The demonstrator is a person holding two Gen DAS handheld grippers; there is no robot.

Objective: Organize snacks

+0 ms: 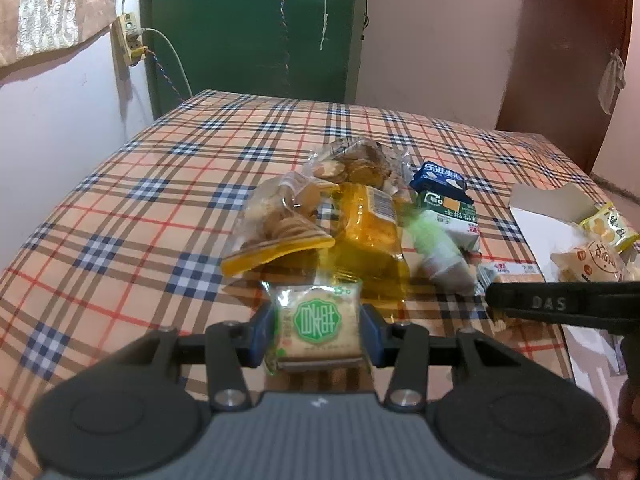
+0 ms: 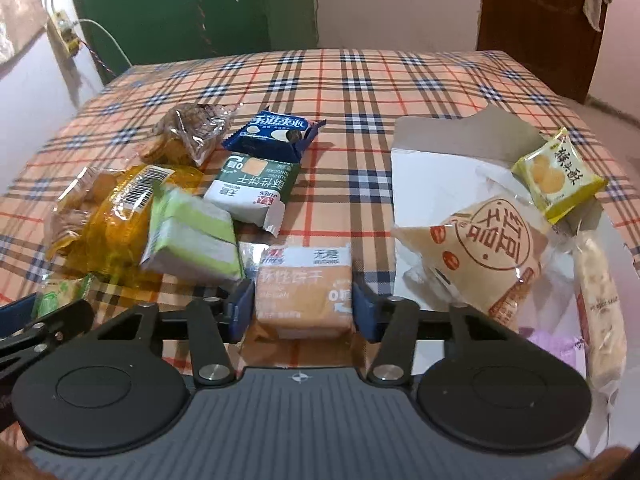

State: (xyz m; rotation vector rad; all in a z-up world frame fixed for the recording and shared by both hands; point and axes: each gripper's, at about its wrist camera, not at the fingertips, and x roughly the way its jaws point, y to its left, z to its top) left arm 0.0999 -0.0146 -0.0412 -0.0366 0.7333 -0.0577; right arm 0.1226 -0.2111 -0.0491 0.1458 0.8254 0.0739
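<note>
- A small green-labelled cracker packet (image 1: 318, 322) is clamped by the left hand-held gripper (image 1: 319, 326), lifted for sorting.
- An orange biscuit packet (image 2: 304, 294) is pinched by the right hand-held gripper (image 2: 304, 306), low over the plaid surface (image 2: 360, 92).
- Other snacks lie heaped left of the white box (image 2: 432, 184), seemingly their destination.

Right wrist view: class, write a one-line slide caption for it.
Right gripper closed on an orange biscuit packet, loose snacks to its left, an open white box to its right, on a plaid tablecloth.
</note>
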